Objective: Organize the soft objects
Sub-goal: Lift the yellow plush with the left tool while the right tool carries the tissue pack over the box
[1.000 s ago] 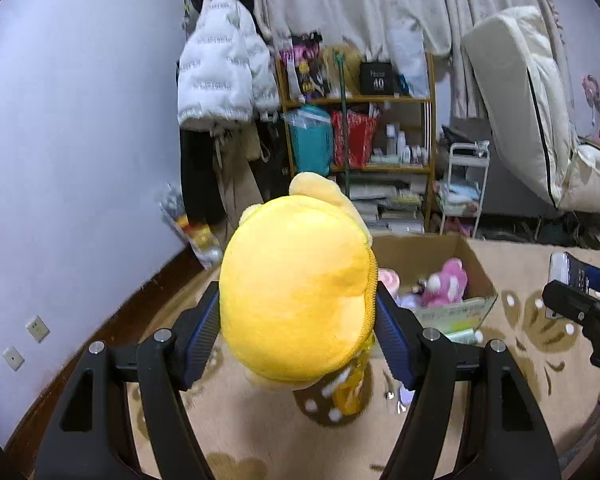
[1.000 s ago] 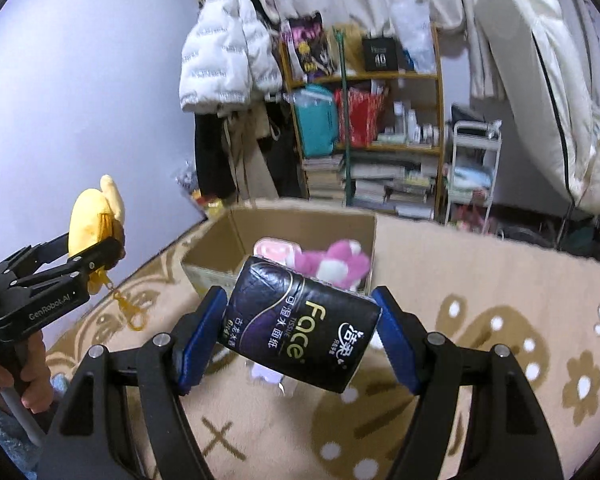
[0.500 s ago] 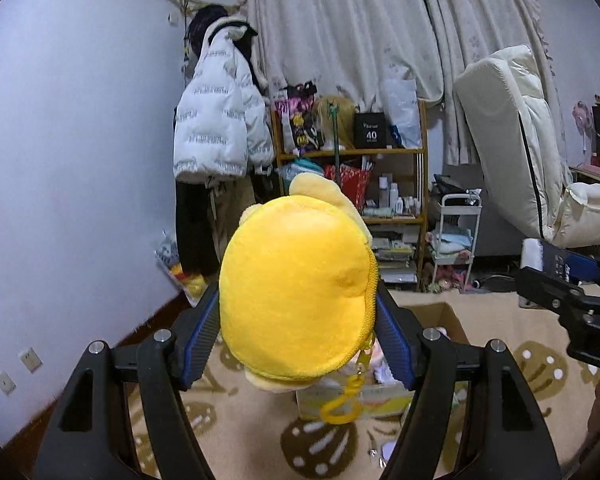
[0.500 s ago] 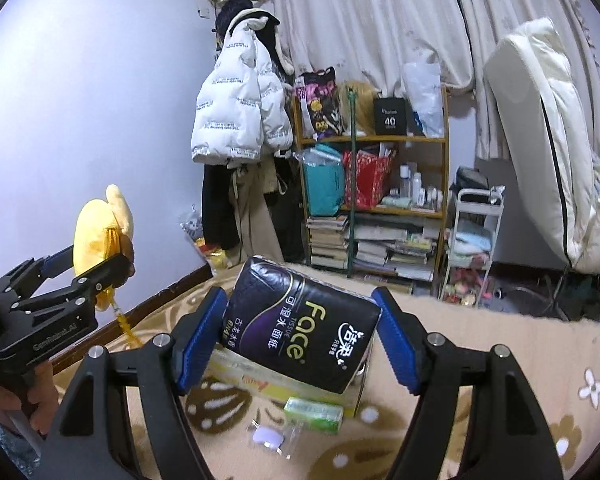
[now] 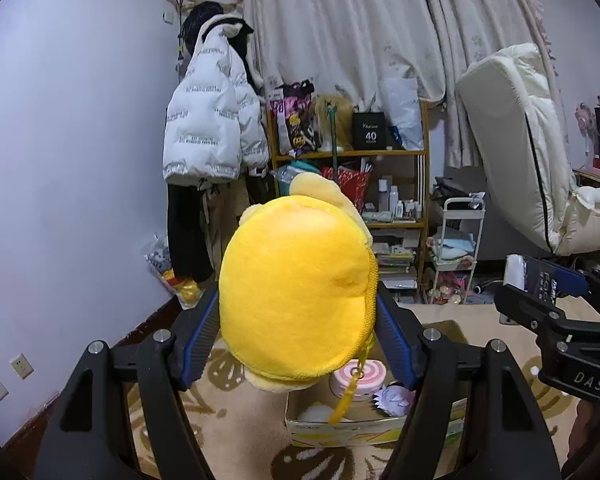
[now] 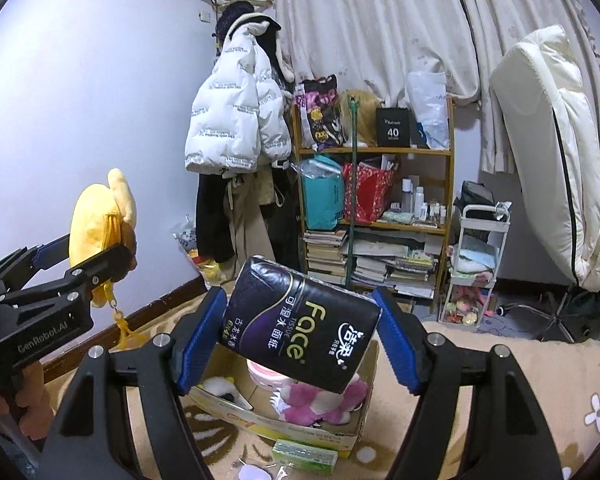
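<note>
A round yellow plush pouch (image 5: 296,292) with a dangling yellow clasp fills the left wrist view, and my left gripper (image 5: 298,340) is shut on its sides. It shows again in the right wrist view as the yellow plush pouch (image 6: 96,224) at the left. My right gripper (image 6: 300,332) is shut on a black tissue pack (image 6: 300,328) printed "Face". Both are held in the air above an open cardboard box (image 6: 284,426) on the rug. Inside the box lie a pink plush (image 6: 320,400), a pink-and-white round toy (image 5: 358,378) and a white furry toy (image 6: 220,386).
A green packet (image 6: 304,456) lies on the rug in front of the box. Behind stand a cluttered wooden shelf (image 6: 372,208), a white trolley (image 6: 480,264), a hanging white puffer jacket (image 6: 232,120) and a leaning white mattress (image 6: 556,152). A hand (image 6: 32,404) holds the left gripper's handle.
Both grippers have risen with their loads and tilted upward, so more of the wall and curtain shows. The box has slid lower in both views. Neither grip has changed.
</note>
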The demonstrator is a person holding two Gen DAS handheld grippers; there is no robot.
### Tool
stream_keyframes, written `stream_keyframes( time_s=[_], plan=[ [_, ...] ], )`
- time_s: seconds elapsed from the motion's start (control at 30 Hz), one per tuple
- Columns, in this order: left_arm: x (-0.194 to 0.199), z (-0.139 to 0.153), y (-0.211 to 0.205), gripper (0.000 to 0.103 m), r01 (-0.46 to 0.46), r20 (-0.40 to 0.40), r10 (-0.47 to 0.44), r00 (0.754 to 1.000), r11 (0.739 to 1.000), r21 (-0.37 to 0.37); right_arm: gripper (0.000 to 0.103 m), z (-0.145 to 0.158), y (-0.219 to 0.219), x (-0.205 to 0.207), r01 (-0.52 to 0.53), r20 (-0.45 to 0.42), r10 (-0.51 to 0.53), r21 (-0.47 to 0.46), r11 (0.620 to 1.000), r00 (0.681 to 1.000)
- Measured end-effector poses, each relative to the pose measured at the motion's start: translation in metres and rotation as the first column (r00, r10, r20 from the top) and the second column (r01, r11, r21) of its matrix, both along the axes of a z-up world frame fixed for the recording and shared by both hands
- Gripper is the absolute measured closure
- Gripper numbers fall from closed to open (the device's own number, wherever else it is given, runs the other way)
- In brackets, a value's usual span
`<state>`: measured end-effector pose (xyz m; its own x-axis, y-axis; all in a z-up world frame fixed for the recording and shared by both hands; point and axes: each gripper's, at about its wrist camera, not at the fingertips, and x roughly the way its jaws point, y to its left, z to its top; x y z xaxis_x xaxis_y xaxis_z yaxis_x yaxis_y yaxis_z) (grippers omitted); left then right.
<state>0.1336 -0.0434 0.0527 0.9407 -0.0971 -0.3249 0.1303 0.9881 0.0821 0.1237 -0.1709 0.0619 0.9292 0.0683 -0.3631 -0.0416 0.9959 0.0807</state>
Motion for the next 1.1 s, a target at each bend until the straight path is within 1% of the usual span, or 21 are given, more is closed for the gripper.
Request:
stream_keyframes(
  time_s=[0.17, 0.27, 0.47, 0.63, 0.73, 0.9, 0.97, 1.1],
  plan=[
    [0.017, -0.020, -0.001, 0.032, -0.006, -0.051, 0.007, 0.999, 1.000, 0.014, 0.025, -0.024, -0.003, 0.015, -0.004, -0.033, 0.004, -0.001, 1.000, 0.999],
    [0.025, -0.031, 0.001, 0.032, -0.010, -0.076, 0.011, 0.997, 1.000, 0.008, 0.025, -0.036, -0.006, 0.022, -0.007, -0.047, 0.007, 0.004, 1.000, 0.999],
    [0.040, -0.048, -0.001, 0.032, -0.013, -0.120, 0.015, 0.993, 1.000, 0.017, 0.025, -0.055, -0.017, 0.034, -0.013, -0.064, 0.016, 0.046, 0.999, 0.998],
    [0.049, -0.059, -0.004, 0.032, -0.012, -0.141, 0.017, 0.990, 0.999, 0.034, 0.025, -0.067, -0.026, 0.046, -0.016, -0.105, 0.026, 0.092, 0.996, 0.994],
    [0.056, -0.067, -0.004, 0.032, -0.007, -0.172, 0.011, 0.985, 1.000, 0.026, 0.025, -0.075, -0.029, 0.052, -0.030, -0.124, 0.043, 0.110, 0.994, 0.991],
    [0.069, -0.083, -0.006, 0.031, 0.023, -0.249, -0.022, 0.968, 1.000, 0.003, 0.025, -0.091, -0.034, 0.061, -0.048, -0.147, 0.070, 0.148, 0.988, 0.987],
    [0.072, -0.089, -0.009, 0.031, 0.033, -0.264, -0.030, 0.964, 0.999, 0.007, 0.025, -0.096, -0.035, 0.061, -0.051, -0.137, 0.074, 0.162, 0.985, 0.988],
    [0.076, -0.101, -0.015, 0.031, 0.050, -0.290, -0.045, 0.956, 0.999, 0.010, 0.025, -0.105, -0.036, 0.068, -0.069, -0.144, 0.096, 0.185, 0.980, 0.985]
  ],
)
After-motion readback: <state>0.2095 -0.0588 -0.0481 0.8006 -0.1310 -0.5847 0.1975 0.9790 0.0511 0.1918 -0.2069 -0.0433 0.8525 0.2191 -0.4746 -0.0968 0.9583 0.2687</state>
